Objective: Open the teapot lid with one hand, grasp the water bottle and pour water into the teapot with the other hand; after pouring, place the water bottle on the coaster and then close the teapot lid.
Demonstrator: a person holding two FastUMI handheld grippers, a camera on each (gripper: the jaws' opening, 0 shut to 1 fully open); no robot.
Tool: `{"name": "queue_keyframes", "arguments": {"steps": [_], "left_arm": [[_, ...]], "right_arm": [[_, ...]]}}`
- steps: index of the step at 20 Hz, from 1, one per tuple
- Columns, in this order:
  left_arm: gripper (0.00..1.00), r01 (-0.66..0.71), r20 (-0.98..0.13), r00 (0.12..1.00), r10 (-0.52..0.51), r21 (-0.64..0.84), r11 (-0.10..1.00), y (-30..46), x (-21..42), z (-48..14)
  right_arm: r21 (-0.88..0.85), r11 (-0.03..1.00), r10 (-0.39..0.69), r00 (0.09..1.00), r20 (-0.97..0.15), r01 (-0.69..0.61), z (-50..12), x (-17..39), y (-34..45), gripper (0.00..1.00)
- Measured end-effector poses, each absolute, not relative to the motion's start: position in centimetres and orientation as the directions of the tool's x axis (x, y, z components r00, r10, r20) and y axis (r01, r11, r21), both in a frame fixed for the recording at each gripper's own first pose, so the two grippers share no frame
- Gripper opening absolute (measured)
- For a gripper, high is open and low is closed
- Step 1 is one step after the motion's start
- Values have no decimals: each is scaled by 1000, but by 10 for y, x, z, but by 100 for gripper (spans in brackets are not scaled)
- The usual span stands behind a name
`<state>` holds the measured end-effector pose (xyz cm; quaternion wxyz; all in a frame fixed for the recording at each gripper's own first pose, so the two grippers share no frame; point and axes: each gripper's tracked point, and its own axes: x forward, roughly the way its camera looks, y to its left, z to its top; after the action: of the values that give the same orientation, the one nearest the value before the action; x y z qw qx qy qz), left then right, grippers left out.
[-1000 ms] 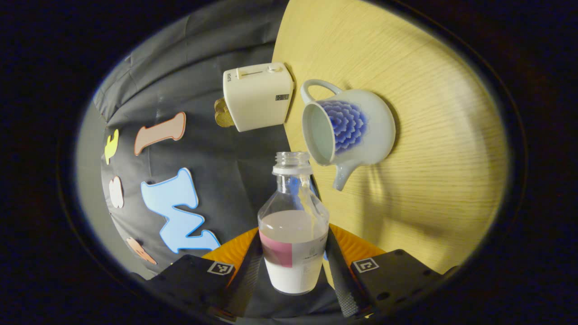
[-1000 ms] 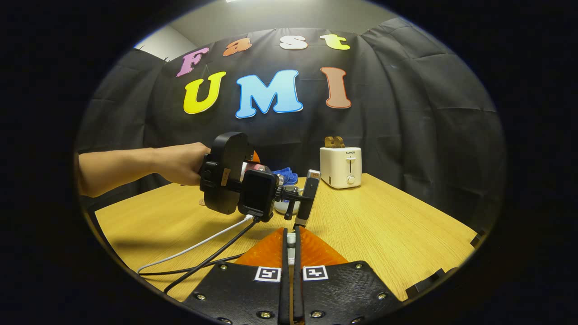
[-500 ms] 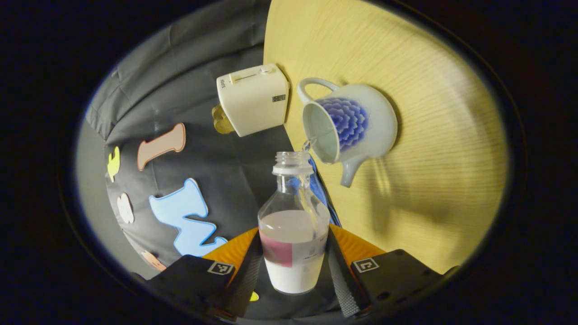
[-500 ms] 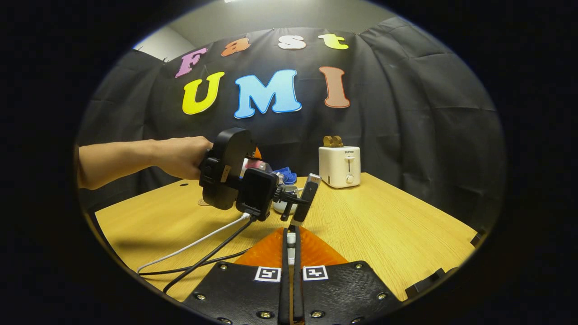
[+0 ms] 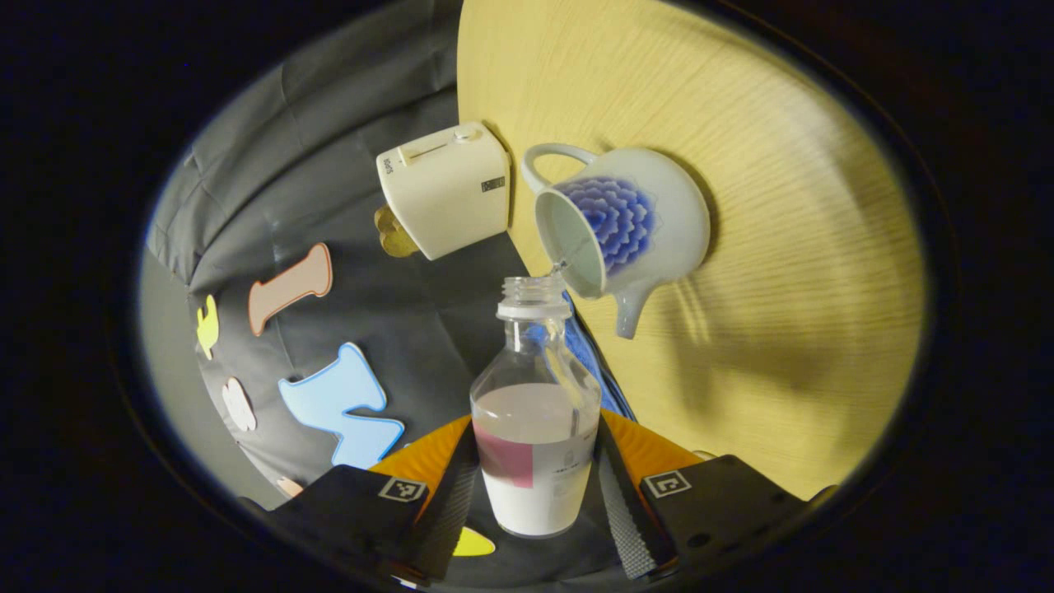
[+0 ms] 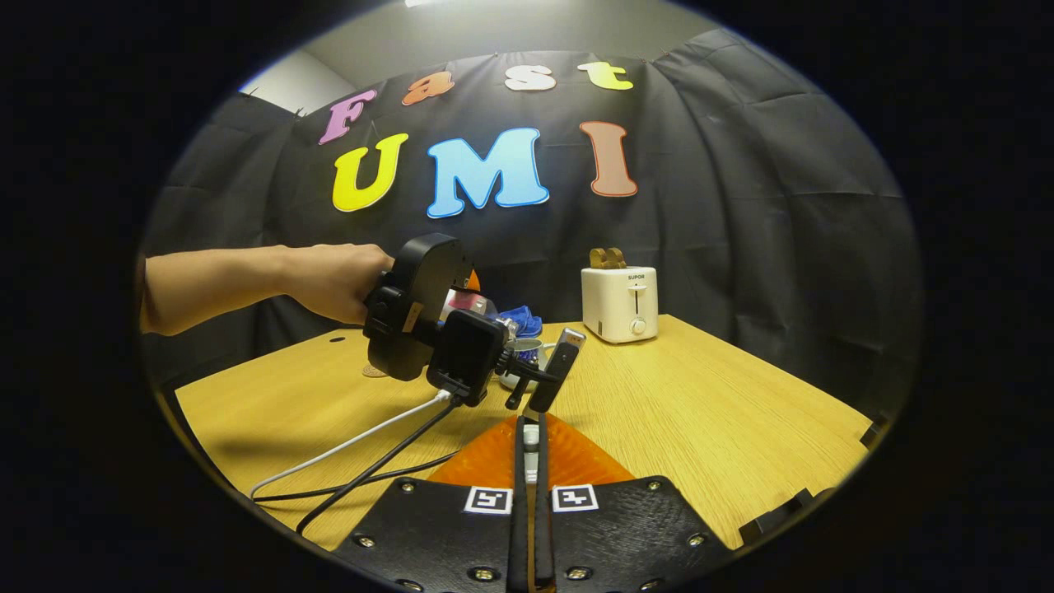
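Note:
My left gripper (image 5: 537,465) is shut on a clear water bottle (image 5: 535,412) with a pink and white label, tipped on its side. A thin stream of water (image 5: 563,263) runs from the uncapped neck into the open mouth of the white teapot (image 5: 650,218) with a blue flower, which stands on the wooden table (image 5: 782,247). In the right gripper view a hand (image 6: 329,284) holds that gripper's body (image 6: 424,325) over the teapot (image 6: 517,379), mostly hidden behind it. My right gripper (image 6: 531,435) hovers nearer, shut on a small white piece, seemingly the teapot lid's knob (image 6: 531,431).
A white toaster (image 6: 619,303) stands at the table's far edge by the black wall. A blue cloth (image 6: 520,319) lies behind the teapot. A small round coaster (image 6: 375,371) sits to the left under the arm. Cables (image 6: 362,461) trail across the near table.
The left gripper has tilted the bottle further and brought its mouth closer to the teapot's opening; water began to flow. The right gripper has stayed still.

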<state>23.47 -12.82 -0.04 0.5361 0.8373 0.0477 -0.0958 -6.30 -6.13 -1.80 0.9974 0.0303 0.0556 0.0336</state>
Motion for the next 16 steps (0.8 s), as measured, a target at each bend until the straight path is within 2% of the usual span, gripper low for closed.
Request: {"name": "queue_keyframes", "arguments": {"steps": [16], "left_arm": [[87,168,-205,978,-27,863,-476,-134,234,5]], "right_arm": [[81,994,76,992,-97,-69,-16,-63,-66,4]]}}
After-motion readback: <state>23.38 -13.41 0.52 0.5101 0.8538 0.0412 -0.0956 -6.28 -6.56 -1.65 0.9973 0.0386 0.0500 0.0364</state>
